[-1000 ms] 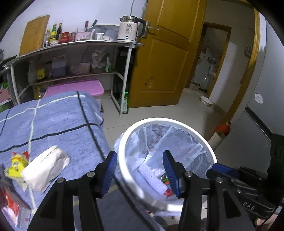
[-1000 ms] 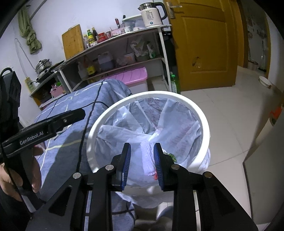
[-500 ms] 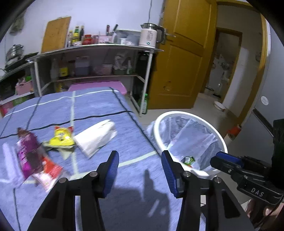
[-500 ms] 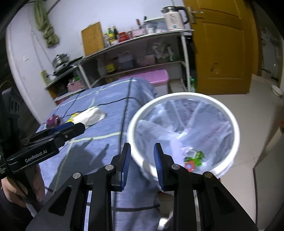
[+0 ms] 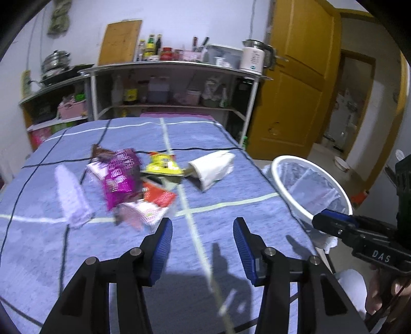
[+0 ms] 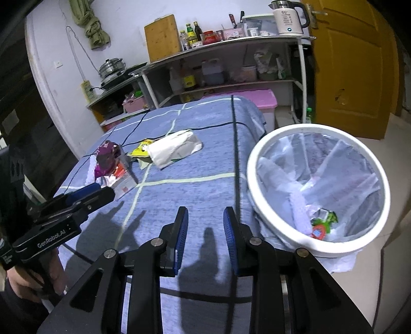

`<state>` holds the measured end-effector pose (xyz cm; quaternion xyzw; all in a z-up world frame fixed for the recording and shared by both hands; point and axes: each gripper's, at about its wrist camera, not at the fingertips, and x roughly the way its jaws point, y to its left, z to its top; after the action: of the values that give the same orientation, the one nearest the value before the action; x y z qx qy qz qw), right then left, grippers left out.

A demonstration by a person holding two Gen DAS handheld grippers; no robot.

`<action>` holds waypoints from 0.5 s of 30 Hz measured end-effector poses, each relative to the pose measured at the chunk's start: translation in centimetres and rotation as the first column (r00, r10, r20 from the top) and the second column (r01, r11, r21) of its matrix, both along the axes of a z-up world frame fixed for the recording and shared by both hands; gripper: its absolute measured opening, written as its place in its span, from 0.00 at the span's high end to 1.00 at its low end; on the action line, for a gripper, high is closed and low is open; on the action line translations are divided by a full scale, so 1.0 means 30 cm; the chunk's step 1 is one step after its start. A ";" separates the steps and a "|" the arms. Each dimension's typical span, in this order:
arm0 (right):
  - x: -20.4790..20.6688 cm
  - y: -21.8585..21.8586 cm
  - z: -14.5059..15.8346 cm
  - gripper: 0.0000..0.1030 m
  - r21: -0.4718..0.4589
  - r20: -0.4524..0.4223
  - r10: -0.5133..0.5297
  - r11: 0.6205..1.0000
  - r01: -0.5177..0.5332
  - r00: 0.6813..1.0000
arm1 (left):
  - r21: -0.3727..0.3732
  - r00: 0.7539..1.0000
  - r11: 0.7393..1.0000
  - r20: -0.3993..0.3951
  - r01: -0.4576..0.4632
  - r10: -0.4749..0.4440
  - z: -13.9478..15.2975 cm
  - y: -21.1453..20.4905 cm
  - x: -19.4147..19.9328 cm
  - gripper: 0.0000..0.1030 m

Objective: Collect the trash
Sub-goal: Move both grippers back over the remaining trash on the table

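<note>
Left gripper: the left gripper [image 5: 203, 232] hangs over the near part of the blue checked bedspread [image 5: 231, 185], blue pads spread, nothing between them.
Right gripper: the right gripper [image 6: 205, 218] hangs over the bedspread's right edge, beside the bin; its jaws have just been opening and stand apart, empty.
Trash: a heap of wrappers lies mid-bed toward the left edge: a purple foil packet [image 5: 119, 177] on top, a red-and-white packet [image 5: 156, 199] under its near end, a yellow packet [image 5: 163, 164] just behind.
White paper bag: the white paper bag [image 5: 212, 168] lies touching the yellow packet's right side, between the heap and the right edge.
Pale wrapper: a blurred lilac wrapper [image 5: 69, 194] lies alone near the left edge.
Bin: the white bin [image 6: 318, 187], lined with a clear bag, stands on the floor against the bed's right edge; a green-and-red scrap [image 6: 322, 224] and a pale wrapper lie inside.
Surroundings: a metal shelf rack [image 6: 231, 64] with bottles, a cutting board and a white kettle [image 6: 286, 18] stands beyond the bed's far edge; a pink storage box [image 6: 259, 101] sits below it, a yellow door [image 6: 352, 72] to the right.
Open room: bare bedspread lies between both grippers and the heap; tiled floor shows past the bin.
</note>
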<state>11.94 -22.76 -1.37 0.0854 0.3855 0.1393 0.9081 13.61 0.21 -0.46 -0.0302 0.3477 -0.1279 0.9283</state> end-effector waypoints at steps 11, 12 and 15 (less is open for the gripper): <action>0.076 0.092 0.038 0.45 0.010 0.015 0.025 1.000 -0.025 1.000 | -0.005 0.992 0.992 0.018 -0.127 0.127 0.028 0.166 0.025 0.52; 0.084 0.100 0.040 0.44 0.009 0.015 0.026 1.000 -0.026 1.000 | -0.003 0.990 0.990 0.020 -0.138 0.138 0.032 0.181 0.034 0.52; 0.120 0.122 0.043 0.44 0.009 0.007 0.027 1.000 -0.028 1.000 | 0.005 0.987 0.988 0.029 -0.156 0.155 0.042 0.210 0.058 0.51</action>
<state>15.53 -19.09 -0.09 0.0838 0.3830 0.1539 0.9070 15.36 6.51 0.82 -0.0521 0.3317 -0.0544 0.9404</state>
